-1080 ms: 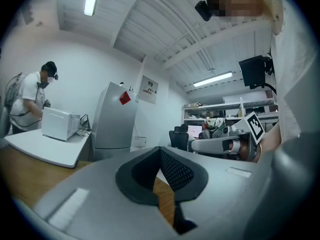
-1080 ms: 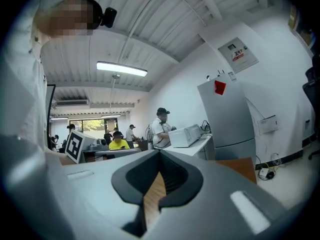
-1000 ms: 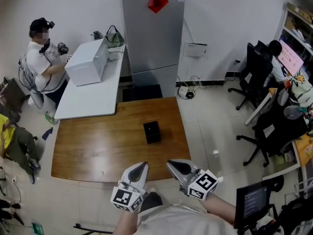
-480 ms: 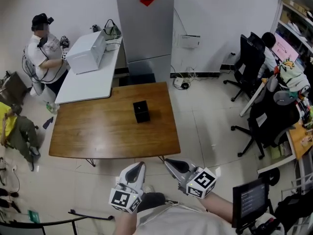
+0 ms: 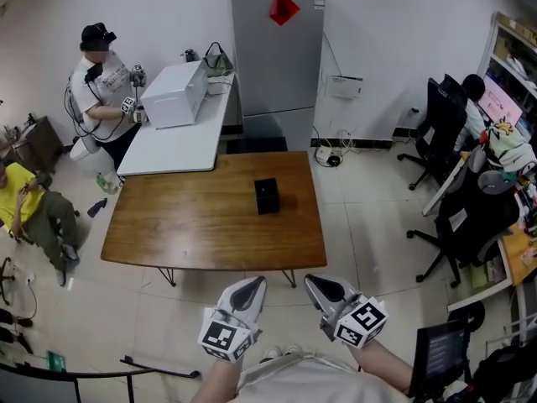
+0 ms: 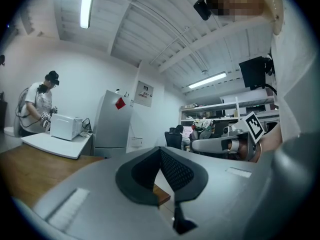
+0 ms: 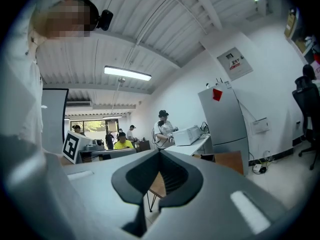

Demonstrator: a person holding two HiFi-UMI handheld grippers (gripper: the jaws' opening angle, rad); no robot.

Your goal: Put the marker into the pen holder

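Observation:
A black pen holder [image 5: 267, 196] stands on the brown wooden table [image 5: 193, 225], right of its middle. No marker shows in any view. Both grippers are held low near the person's body, short of the table's near edge, over the tiled floor. My left gripper [image 5: 255, 282] is shut with nothing between its jaws; in the left gripper view its tips [image 6: 160, 149] meet, and the table edge [image 6: 161, 194] shows beyond them. My right gripper [image 5: 311, 280] is shut and empty too, its tips [image 7: 160, 152] touching.
A white table [image 5: 180, 145] with a white box [image 5: 174, 95] adjoins the wooden one at the back left, where a person [image 5: 101, 86] stands. Behind stands a grey refrigerator [image 5: 277, 65]. Office chairs [image 5: 470, 217] and desks fill the right. A seated person in yellow [image 5: 29, 204] is at the left.
The head view has drawn back from the table, so the table's near edge now lies well ahead of the grippers. Both grippers keep their place and stay shut.

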